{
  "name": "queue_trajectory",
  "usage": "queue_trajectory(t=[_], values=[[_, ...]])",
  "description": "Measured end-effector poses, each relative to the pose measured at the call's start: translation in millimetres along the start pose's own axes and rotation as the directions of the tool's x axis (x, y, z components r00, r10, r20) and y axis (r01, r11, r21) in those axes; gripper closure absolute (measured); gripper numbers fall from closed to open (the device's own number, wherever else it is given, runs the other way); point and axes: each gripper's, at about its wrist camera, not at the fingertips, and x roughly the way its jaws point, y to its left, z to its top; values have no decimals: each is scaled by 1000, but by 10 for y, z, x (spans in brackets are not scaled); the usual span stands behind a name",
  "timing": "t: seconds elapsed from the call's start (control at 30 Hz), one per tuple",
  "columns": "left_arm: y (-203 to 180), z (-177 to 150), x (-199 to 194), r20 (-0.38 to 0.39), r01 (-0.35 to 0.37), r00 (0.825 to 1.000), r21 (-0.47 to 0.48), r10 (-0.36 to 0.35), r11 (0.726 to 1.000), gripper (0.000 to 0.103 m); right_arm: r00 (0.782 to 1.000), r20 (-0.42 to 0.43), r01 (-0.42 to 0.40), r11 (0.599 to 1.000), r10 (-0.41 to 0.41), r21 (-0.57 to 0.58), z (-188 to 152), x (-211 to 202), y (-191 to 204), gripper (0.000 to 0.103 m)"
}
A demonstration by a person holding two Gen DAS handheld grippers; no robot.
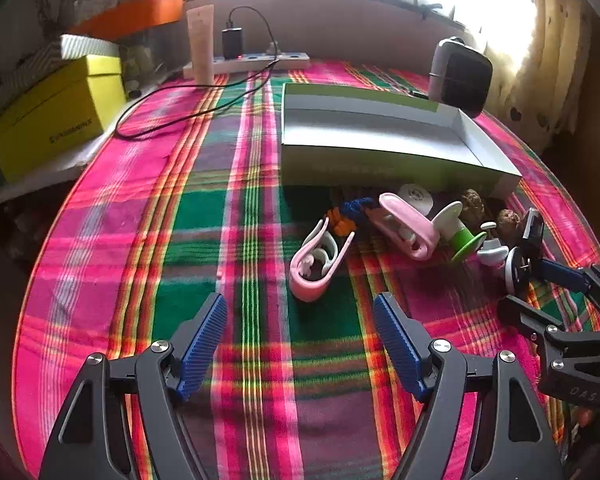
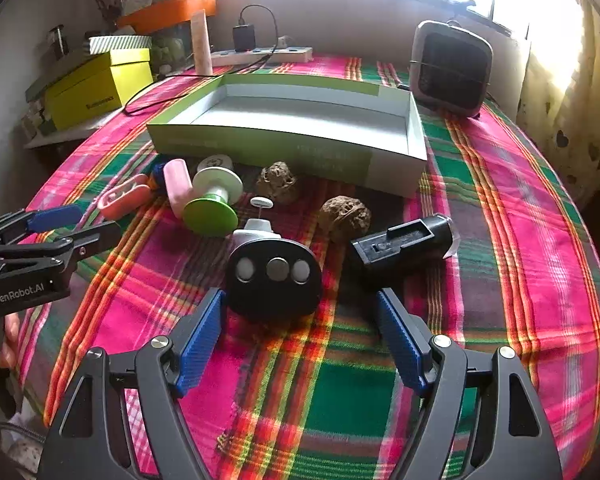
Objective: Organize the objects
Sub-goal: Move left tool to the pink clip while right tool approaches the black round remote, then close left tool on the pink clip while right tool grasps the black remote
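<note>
A plaid cloth (image 2: 500, 208) of pink, green and orange covers the whole worktop, so the surface beneath is hidden. On it sits a long, shallow green-and-white box (image 2: 292, 120), open-topped with a pale bare floor; in the left wrist view its front wall cuts off the things lying just behind. A grey square appliance (image 2: 452, 68) stands near the box's far right corner. Before the box lies a loose cluster: a black oval device (image 2: 274, 276) with three round discs on its face, a black cylindrical piece (image 2: 404, 240), a green-and-white spool (image 2: 212, 204), two pink clips (image 1: 320, 260) and (image 1: 408, 224), two brown wrinkled lumps (image 2: 344, 216) whose nature is hard to tell, and a blue-orange cord (image 1: 352, 212) partly hidden by a clip. The right gripper (image 2: 300, 344) hovers with jaws spread, the oval device just ahead between them, untouched. The left gripper (image 1: 300, 344) hangs above bare cloth, jaws spread, empty.
</note>
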Motion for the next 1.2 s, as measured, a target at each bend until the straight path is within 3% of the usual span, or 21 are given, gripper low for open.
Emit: queue_trajectory(t=[0.23,0.37,0.53,0.77,0.83,1.2], values=[[-27,82,97,0,-12,1000,29,12,999,28,1000,2,12,1000,-12,2,55,41,-22,27],[-28,109,120,5,-22,1000,33,22,999,30,1000,4,16,1000,-16,7,81,50,-45,34],[-22,135,121,8,-30,1000,28,29,999,45,1000,4,23,1000,-23,13,102,52,-56,39],[-34,154,116,14,-32,999,35,32,999,57,1000,8,25,1000,-25,17,101,40,-63,49],[-39,156,114,15,-27,1000,36,27,999,70,1000,9,25,999,-25,20,103,36,-70,53],[-33,167,104,14,-12,1000,36,11,999,81,1000,17,16,999,-16,30,97,20,-86,69]])
